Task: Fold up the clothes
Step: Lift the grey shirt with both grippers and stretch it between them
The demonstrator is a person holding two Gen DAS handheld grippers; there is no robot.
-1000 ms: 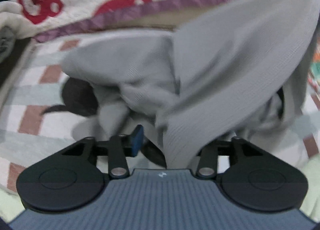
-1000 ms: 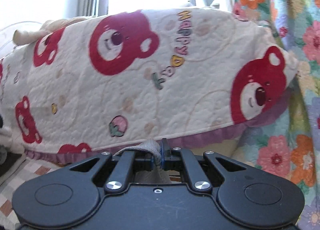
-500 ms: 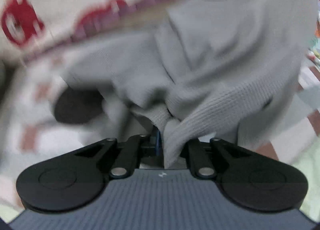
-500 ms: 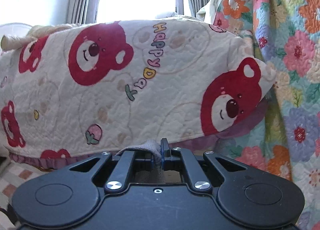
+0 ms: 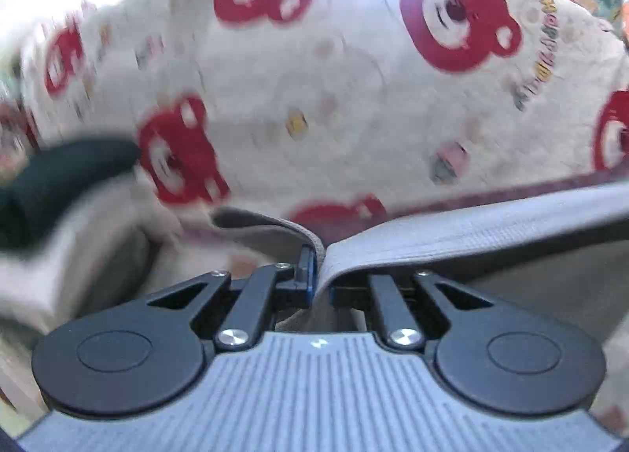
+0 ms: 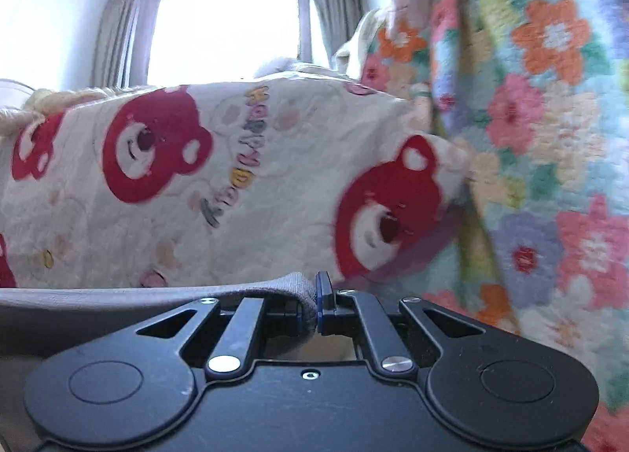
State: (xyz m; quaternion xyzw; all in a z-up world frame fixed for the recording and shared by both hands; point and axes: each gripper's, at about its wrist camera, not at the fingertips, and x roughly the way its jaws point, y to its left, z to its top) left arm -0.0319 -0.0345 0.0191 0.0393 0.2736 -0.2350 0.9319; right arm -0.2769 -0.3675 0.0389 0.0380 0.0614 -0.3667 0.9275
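Home bedroom, bear quilt (image 6: 243,184), curtained window (image 6: 224,31)

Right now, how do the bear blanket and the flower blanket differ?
The bear blanket is cream with big red bear faces; the flower blanket is pale blue-green, crowded with pink and orange flowers. The bear blanket drapes over a low bulk across the view; the flower blanket hangs much taller at the right. Both look quilted.

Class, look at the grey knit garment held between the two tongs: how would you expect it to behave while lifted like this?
Probably floppy: the grey knit garment curls limply over the left tongs. Likely light, since a thin pinch at the right tongs holds it. The ribbed weave probably resists slipping.
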